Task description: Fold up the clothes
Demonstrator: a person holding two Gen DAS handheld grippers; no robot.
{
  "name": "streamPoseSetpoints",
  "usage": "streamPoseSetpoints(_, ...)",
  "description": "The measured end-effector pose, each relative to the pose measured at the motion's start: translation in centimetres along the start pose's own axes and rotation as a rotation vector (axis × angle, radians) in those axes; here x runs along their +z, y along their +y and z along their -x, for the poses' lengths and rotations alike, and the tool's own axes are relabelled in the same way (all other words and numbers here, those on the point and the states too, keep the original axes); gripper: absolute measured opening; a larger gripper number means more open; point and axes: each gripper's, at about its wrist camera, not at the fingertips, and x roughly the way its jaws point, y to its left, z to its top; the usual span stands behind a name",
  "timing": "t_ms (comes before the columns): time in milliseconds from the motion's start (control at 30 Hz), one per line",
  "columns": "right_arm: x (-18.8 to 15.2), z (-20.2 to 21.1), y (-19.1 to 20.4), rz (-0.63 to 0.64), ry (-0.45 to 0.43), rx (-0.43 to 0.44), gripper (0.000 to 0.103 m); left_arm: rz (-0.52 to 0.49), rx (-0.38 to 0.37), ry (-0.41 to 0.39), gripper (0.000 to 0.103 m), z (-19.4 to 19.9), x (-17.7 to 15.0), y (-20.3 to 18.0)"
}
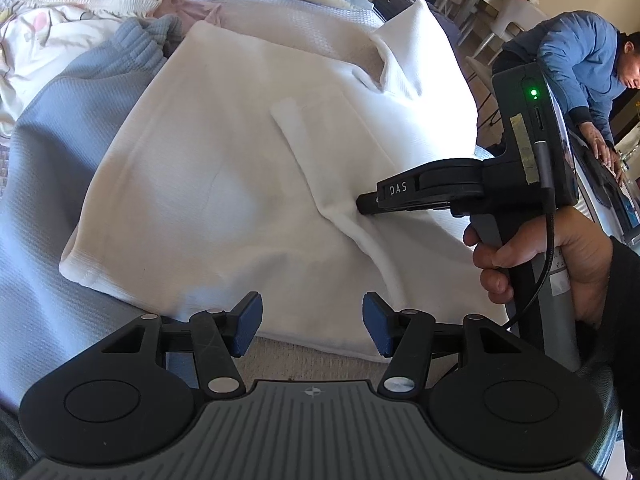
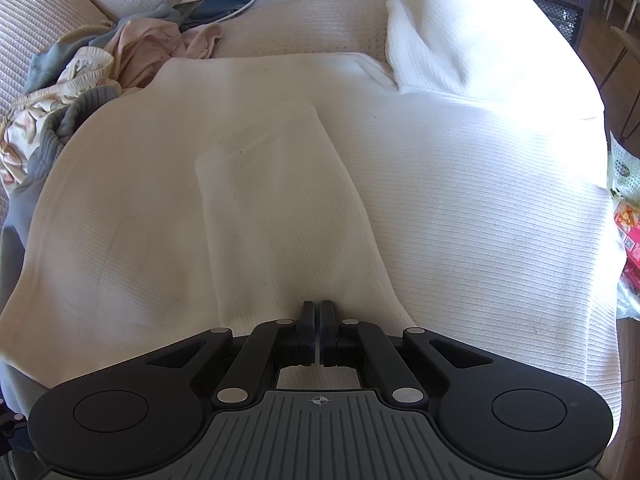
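Claws, two of them: my right claw is pressed together with its tips on the folded-in sleeve of one white garment spread flat on the bed, my left claw half spread over its near hem, pinching nothing, one heap of crumpled clothes beyond.

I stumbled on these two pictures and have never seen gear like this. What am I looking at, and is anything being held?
A person folding clothes holds a pair of handheld tongs in each hand, each with a camera looking along it. The left camera shows the left tongs open and holding nothing, plus the hand gripping the right tongs. The right camera shows those tongs shut, their tips against the folded sleeve of a white sweater; whether cloth is pinched is unclear. A grey garment and more clothes lie beside it.
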Motion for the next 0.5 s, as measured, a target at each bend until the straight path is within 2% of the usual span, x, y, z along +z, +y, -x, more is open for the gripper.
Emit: streamPoseSetpoints(500,-0.11,0.14,0.02,0.016,-0.006,-0.011,0.001,-0.015,-0.03,0.014,0.053,0.27,-0.08,-0.21)
